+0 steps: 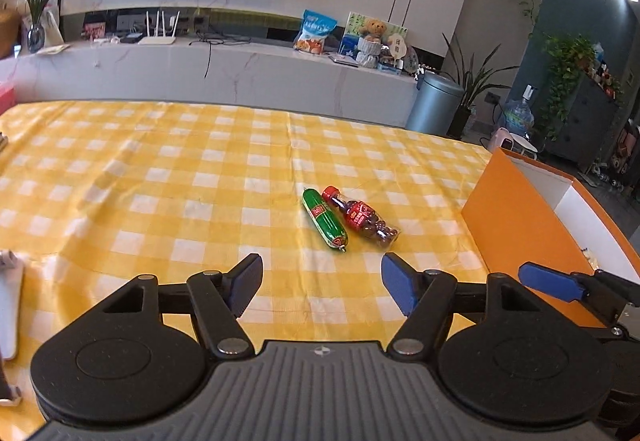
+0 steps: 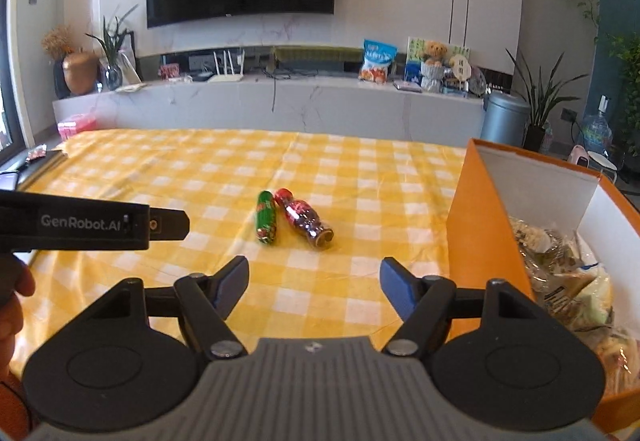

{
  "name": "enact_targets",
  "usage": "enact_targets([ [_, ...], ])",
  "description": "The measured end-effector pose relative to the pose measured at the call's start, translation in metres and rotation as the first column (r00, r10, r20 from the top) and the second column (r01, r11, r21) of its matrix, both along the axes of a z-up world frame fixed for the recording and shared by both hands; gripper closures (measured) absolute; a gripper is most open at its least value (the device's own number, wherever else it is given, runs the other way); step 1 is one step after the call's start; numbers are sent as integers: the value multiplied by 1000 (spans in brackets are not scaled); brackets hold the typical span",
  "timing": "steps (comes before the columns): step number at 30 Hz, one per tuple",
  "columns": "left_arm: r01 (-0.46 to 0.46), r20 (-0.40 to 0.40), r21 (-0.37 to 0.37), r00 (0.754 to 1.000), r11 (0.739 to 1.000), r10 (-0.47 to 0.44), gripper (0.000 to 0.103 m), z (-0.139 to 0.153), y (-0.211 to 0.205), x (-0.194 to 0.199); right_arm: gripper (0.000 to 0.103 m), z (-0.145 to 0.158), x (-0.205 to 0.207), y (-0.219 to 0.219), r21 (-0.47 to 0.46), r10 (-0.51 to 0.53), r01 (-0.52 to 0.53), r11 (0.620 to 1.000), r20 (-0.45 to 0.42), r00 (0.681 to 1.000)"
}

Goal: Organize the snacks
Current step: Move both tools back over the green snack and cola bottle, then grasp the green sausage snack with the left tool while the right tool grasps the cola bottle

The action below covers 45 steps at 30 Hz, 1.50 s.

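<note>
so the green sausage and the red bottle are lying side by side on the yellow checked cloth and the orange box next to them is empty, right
Not quite: the orange box is not empty. The right wrist view shows wrapped snack packets lying inside it. The rest holds: the green sausage and the red bottle lie side by side on the yellow checked cloth.

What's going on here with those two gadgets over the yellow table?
A person is tidying snacks with a hand-held claw in each hand. Both the left claw and the right claw are open and empty, aimed at the two snacks left on the checked tablecloth: a green sausage-shaped pack and a small red-capped bottle of candy, lying side by side. To the right stands an orange box that already holds other snack bags.
</note>
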<state>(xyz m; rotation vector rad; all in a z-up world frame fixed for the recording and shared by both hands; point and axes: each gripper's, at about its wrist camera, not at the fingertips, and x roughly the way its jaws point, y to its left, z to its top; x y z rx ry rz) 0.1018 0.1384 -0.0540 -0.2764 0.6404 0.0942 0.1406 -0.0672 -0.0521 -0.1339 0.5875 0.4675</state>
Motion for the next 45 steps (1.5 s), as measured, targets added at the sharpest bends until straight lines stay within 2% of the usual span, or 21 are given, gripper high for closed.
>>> enact_targets([
  [3,-23,-27,-44,999,999,22,28,-7,7,12,35,-8,18,7,-5,-12,12,1000,-33,999],
  [7,-54,-49,-75,998,996,50,28,-14,15,32,46,-24,45,17,-47,-38,34,998,-85,996],
  [10,-68,-58,-88,996,994,63,28,-18,17,50,48,-33,62,23,-57,-68,62,996,-112,991],
  [12,-62,-69,-95,996,994,56,28,-23,16,63,51,-37,72,26,-74,-85,77,994,-106,991],
  [18,-50,-113,-78,993,996,41,28,-43,12,97,51,-43,94,34,-102,-98,92,991,-58,994],
  [22,-70,-144,-75,988,995,58,29,-56,13,111,51,-51,102,38,-135,-105,101,986,-25,994],
  [26,-62,-141,-88,989,994,49,32,-60,14,117,51,-58,106,39,-141,-107,102,985,-27,994],
  [30,-46,-137,-85,990,995,34,43,-58,13,123,51,-61,106,40,-139,-84,82,987,-3,996],
  [32,-34,-138,-81,990,996,23,52,-57,11,125,51,-61,107,43,-138,-72,72,988,7,997],
  [34,-17,-139,-78,990,997,6,67,-57,9,127,51,-60,108,45,-132,-59,60,989,12,998],
  [36,-2,-141,-70,990,998,-8,73,-56,7,128,51,-60,109,48,-128,-46,46,991,8,999],
  [45,48,-203,-54,978,997,-58,77,-49,20,120,51,-60,115,59,-114,17,-16,993,7,1000],
])
